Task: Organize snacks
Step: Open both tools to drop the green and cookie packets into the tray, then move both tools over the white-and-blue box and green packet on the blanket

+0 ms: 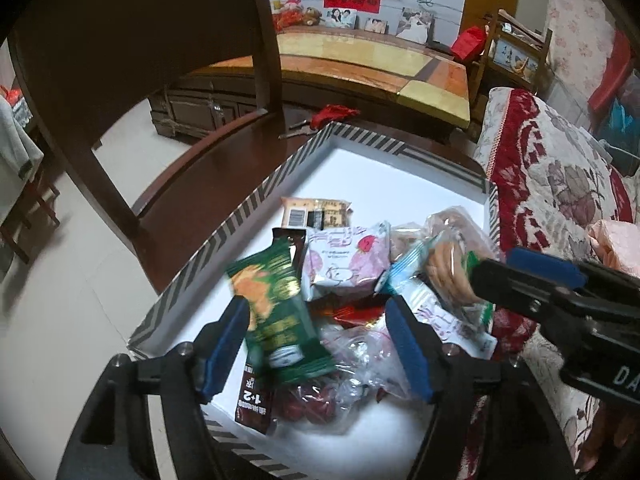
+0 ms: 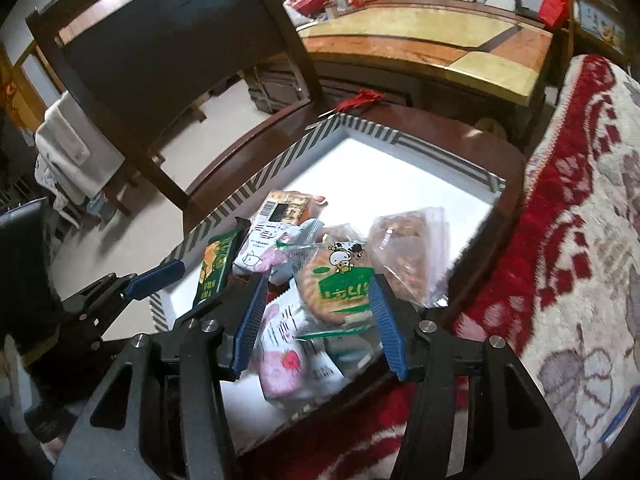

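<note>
1. Box (image 1: 224,236): shallow, white floor, black-and-white striped rim; sits on a dark wooden seat (image 1: 208,184) beside a red-and-cream blanket (image 1: 560,184). Far half of the floor is bare; snacks are heaped in the near half.
2. Left tool (image 1: 320,344): blue pads spread wide, gripping nothing; it hangs over the near end of the box.
3. Green pack (image 1: 276,312): blurred, upright and tilted, between the left tool's pads and close to the left pad; whether they touch cannot be told.
4. Right tool (image 2: 316,320): blue pads spread either side of the cracker pack (image 2: 340,288), close to its edges; a firm grip cannot be told from these views. In the left view its fingers overlap that pack.
5. Cracker pack: clear wrap, round biscuits, green label with cartoon cow; lies over the near-right of the heap.
6. Pink pack (image 1: 344,264): white with pink print, mid-heap, behind the green pack.
7. Brown pack (image 1: 256,404): dark, marked "1+2", lies flat at the near rim, partly beneath the green pack.
8. Dates bag (image 1: 320,400): clear bag of dark red fruit, near end, beside the brown pack.
9. Barcode pack (image 1: 312,212): tan, flat, farthest of the heap.
10. Clear bag (image 2: 408,248): browned pastries, right side of the box.
</note>
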Demonstrator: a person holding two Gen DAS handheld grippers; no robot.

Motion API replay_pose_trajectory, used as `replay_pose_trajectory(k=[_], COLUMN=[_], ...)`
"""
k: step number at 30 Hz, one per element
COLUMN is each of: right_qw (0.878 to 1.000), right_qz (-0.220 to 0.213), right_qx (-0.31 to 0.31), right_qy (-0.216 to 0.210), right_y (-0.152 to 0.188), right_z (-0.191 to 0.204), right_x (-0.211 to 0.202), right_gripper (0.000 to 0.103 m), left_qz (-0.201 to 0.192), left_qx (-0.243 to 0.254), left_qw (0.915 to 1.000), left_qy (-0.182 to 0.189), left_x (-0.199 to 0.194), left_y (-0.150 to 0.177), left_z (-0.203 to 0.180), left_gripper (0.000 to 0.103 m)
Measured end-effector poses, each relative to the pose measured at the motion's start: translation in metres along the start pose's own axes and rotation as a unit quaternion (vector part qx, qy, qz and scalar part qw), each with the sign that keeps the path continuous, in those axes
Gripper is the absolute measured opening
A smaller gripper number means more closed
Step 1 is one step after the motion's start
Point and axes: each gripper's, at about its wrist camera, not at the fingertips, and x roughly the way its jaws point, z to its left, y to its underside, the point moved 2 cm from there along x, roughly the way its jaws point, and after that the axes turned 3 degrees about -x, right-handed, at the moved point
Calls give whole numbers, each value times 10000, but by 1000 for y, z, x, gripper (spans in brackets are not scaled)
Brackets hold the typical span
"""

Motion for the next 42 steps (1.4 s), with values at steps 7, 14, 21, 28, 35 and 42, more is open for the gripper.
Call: replay_pose_trajectory(k=[7, 14, 21, 28, 35, 42], right_qw=[9993, 9974, 9943, 9868, 9649, 9517], right_qz=[-161, -354, -376, -302, -351, -574], right_qx=[313, 592, 888, 1378, 2241, 2509], right_qy=[88, 219, 461, 791, 1326, 1677], right_y=[21, 44, 81, 131, 187, 194], right_z=[-22, -48, -81, -129, -197, -245], right_x=[-37, -72, -103, -130, -166, -192], right_gripper=[53, 53, 57, 57, 57, 57], left_qz=[-270, -343, -298, -152, 40, 238], left_qx=[204, 577, 816, 1122, 1526, 1799], left_qw=[9994, 9974, 9950, 9912, 9840, 9785], left_qy=[122, 251, 484, 682, 915, 982], left_x=[-23, -37, -43, -41, -36, -27], left_y=[0, 6, 14, 28, 44, 58], left_z=[-23, -53, -84, -120, -158, -184], left_gripper=[85, 85, 86, 86, 86, 86])
